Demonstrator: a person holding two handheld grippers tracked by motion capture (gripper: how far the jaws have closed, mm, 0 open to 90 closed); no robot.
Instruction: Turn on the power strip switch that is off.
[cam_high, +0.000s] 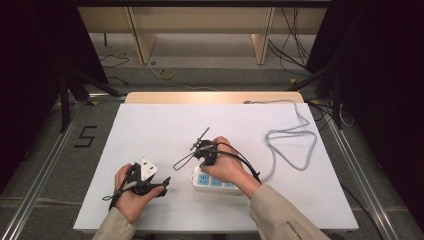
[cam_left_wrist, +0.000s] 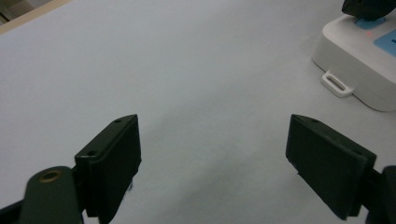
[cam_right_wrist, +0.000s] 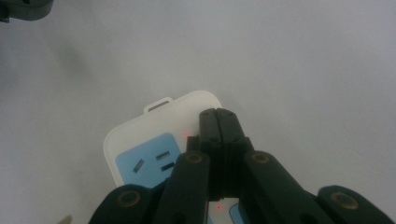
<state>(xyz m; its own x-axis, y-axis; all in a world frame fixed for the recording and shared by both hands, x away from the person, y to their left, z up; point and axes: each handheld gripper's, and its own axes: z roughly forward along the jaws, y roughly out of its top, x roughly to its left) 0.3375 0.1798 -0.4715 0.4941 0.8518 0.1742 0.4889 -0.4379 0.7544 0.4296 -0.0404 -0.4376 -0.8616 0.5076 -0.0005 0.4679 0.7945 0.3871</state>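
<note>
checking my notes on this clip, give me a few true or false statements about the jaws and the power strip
1. The left gripper has its jaws spread wide apart. True.
2. The right gripper has its jaws wide open. False: they are pressed together, with nothing seen between them.
3. The right gripper is over the end of the white power strip, near a small red light. True.
4. The left gripper holds the power strip. False: its jaws are empty above the bare white table, and the strip lies off to one side.
5. The strip's grey cable lies looped on the table. True.
</note>
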